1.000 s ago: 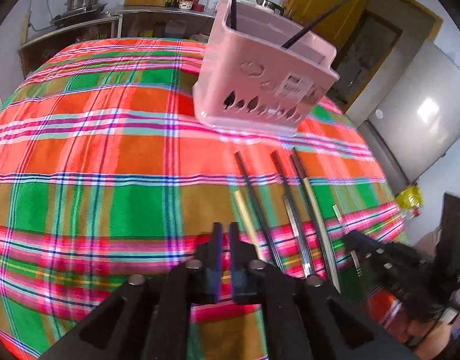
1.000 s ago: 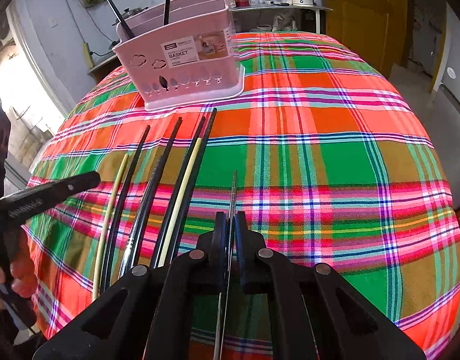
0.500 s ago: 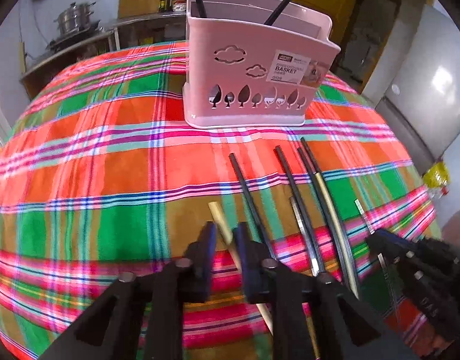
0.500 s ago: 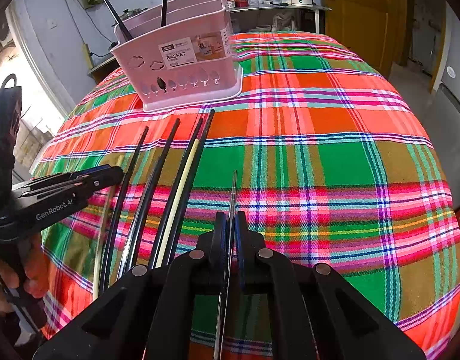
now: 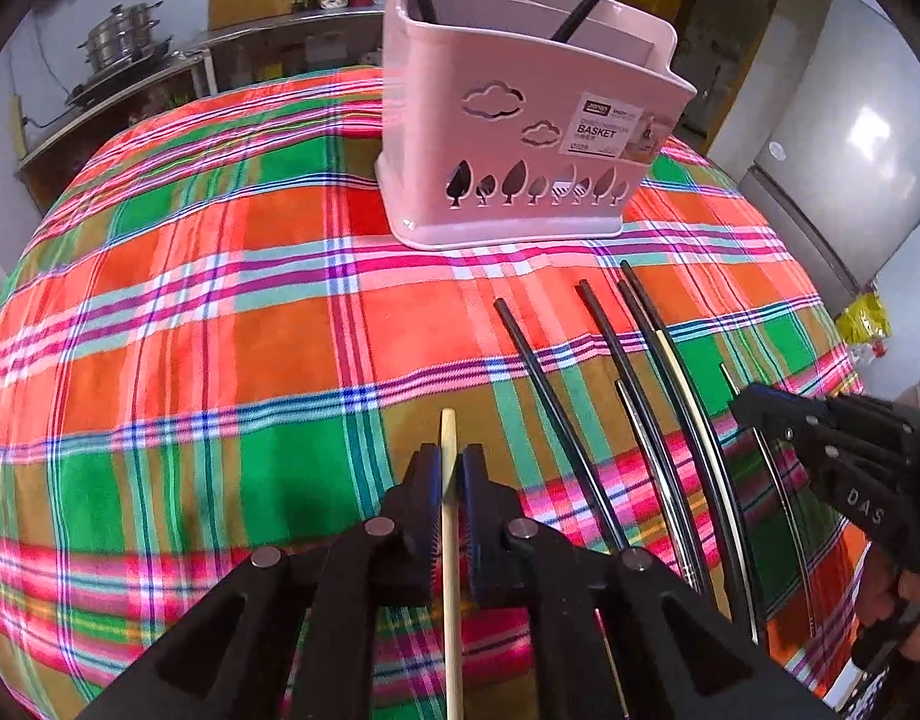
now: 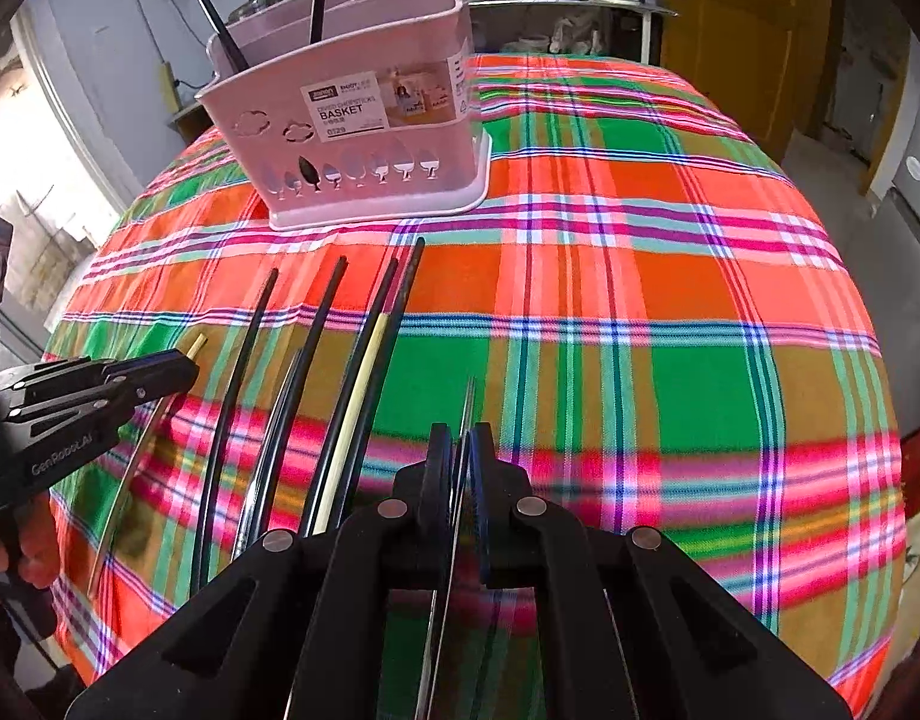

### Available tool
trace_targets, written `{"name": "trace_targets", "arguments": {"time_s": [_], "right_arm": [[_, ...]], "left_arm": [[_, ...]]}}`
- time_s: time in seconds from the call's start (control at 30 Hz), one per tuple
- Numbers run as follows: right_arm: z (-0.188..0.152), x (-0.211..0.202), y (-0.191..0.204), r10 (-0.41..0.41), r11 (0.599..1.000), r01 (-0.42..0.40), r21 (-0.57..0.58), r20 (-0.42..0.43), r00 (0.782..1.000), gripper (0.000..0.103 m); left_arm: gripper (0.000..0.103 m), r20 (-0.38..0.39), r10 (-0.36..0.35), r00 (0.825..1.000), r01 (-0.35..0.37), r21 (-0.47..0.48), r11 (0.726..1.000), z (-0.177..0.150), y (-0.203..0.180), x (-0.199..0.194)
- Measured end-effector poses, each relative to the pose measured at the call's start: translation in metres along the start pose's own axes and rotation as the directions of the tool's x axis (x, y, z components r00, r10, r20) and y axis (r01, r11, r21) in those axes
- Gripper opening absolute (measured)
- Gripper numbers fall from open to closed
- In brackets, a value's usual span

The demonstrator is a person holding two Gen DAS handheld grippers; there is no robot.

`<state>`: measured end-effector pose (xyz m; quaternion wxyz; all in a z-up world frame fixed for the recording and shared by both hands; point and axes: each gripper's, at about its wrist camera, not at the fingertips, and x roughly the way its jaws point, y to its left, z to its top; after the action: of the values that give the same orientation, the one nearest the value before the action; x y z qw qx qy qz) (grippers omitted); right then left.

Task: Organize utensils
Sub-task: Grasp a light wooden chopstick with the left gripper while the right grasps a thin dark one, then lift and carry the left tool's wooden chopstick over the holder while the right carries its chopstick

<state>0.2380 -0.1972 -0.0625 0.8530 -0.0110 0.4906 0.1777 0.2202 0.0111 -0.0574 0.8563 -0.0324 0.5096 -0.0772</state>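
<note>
A: While the left tool (image 5: pixel 449 477) is pinching the pale chopstick (image 5: pixel 448 438) close to its far end, most of that stick is trailing back under the tool, so it is risking a swing or a slip as it is lifting.

B: Agreed. The right tool (image 6: pixel 463 450) is pressing together on a thin metal chopstick (image 6: pixel 469 402), also near one end. That one is looking slick, so it may be sliding through the pads.

A: Where is the basket (image 5: pixel 520 138) sitting?

B: At about one o'clock in the left view, eleven o'clock in the right view, standing on the plaid worktop (image 5: pixel 219 312) well apart from both tools. Two dark sticks are already leaning inside it.

A: So a long stick coming in tilted may be knocking those, or catching the rim and tipping the light basket.

B: And the loose chopsticks (image 5: pixel 616 396) are lying between the two tools, at one to three o'clock of the left one. A trailing end sweeping across may be scattering them or rolling one off the cloth edge.

A: The tools are also working near each other, so they may be colliding over that row.
</note>
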Motion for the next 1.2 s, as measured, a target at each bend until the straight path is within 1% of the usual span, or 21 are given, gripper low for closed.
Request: {"name": "trace_targets", "arguments": {"time_s": [0.07, 0.23, 0.3, 0.4, 0.6, 0.7, 0.83, 0.9, 1.0, 1.2], "right_arm": [[0.005, 0.003, 0.001, -0.003, 1.0, 0.003, -0.008, -0.015, 1.0, 0.006], [0.01, 0.007, 0.002, 0.006, 1.0, -0.006, -0.011, -0.021, 1.0, 0.005], [0.01, 0.007, 0.003, 0.012, 1.0, -0.013, -0.016, -0.019, 1.0, 0.004], [0.012, 0.004, 0.004, 0.025, 0.999, -0.026, -0.022, -0.015, 1.0, 0.004], [0.024, -0.027, 0.01, 0.057, 0.998, -0.055, -0.027, 0.063, 0.996, 0.004], [0.033, -0.047, 0.011, 0.066, 0.997, -0.063, -0.034, 0.113, 0.991, 0.004], [0.045, -0.076, 0.014, 0.068, 0.997, -0.06, -0.045, 0.19, 0.979, 0.004], [0.051, -0.088, 0.015, 0.072, 0.997, -0.062, -0.05, 0.221, 0.973, 0.004], [0.059, -0.103, 0.019, 0.061, 0.997, -0.047, -0.057, 0.261, 0.963, 0.004], [0.061, -0.11, 0.019, 0.06, 0.997, -0.046, -0.058, 0.278, 0.959, 0.004]], "left_arm": [[0.006, -0.016, -0.005, 1.0, 0.005, 0.008, 1.0, 0.005, 0.001, 0.002], [0.006, -0.022, 0.023, 0.999, -0.022, 0.057, 0.998, 0.006, -0.006, 0.004], [0.005, -0.024, 0.034, 0.999, -0.033, 0.055, 0.998, 0.007, -0.006, 0.004], [0.005, -0.027, 0.022, 0.999, -0.021, 0.038, 0.999, 0.01, -0.004, 0.002], [0.005, 0.048, 0.008, 0.999, -0.01, 0.037, 0.999, 0.021, -0.004, -0.031], [0.005, 0.103, -0.005, 0.995, 0.0, 0.042, 0.999, 0.032, -0.004, -0.059], [0.005, 0.176, -0.023, 0.984, 0.015, 0.049, 0.999, 0.049, -0.004, -0.096], [0.005, 0.219, -0.038, 0.975, 0.029, 0.047, 0.998, 0.056, -0.004, -0.113], [0.005, 0.266, -0.042, 0.963, 0.028, 0.056, 0.998, 0.065, -0.005, -0.132], [0.005, 0.26, -0.078, 0.963, 0.07, 0.039, 0.997, 0.072, -0.003, -0.134]]}}
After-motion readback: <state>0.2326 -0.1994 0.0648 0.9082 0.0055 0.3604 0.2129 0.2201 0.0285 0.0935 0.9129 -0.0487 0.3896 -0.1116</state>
